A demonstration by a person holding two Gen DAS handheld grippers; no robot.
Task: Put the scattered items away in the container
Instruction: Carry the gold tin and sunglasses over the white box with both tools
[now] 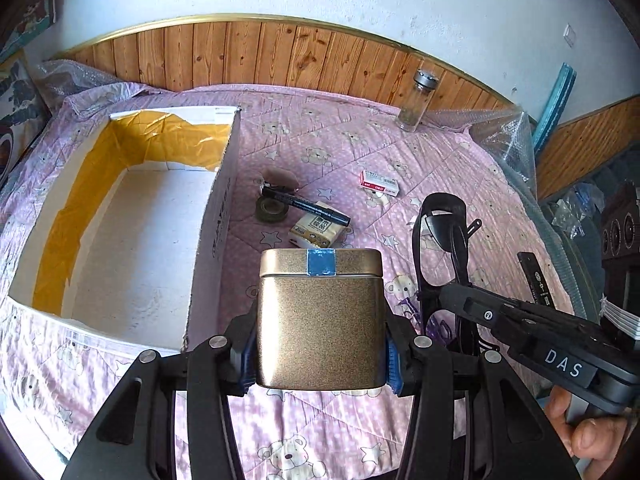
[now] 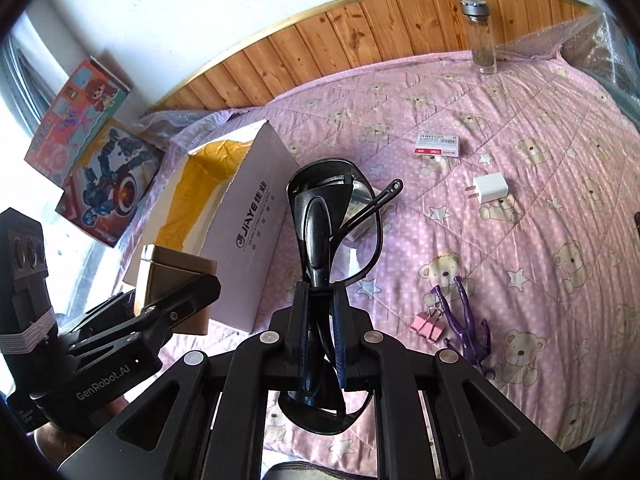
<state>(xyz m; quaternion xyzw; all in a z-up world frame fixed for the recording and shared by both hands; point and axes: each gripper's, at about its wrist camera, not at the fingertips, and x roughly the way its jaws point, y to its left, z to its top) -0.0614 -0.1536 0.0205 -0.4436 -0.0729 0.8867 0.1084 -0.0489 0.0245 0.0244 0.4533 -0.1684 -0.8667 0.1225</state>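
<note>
Above the bed, left gripper (image 1: 320,356) clamps rigid, slippery tin (image 1: 320,316) by its sides; right gripper (image 2: 320,328) pinches fragile sunglasses (image 2: 332,232); box (image 1: 224,184) at ten o'clock.

— Which colours are seen on the held things?

— A speckled gold tin (image 1: 319,316) with a blue tape strip on its lid is gripped between blue pads (image 1: 393,364); glossy black sunglasses (image 2: 320,236) are held at 3 o'clock of it.

— And the surroundings?

— A pink quilt (image 2: 532,184), dotted white and printed with beige bears and white stars, is spread below. At 10 o'clock, a white box (image 1: 152,216) lined with yellow tape is seen. A purple figure (image 2: 466,320) and pink clip (image 2: 428,326) are noted.
</note>
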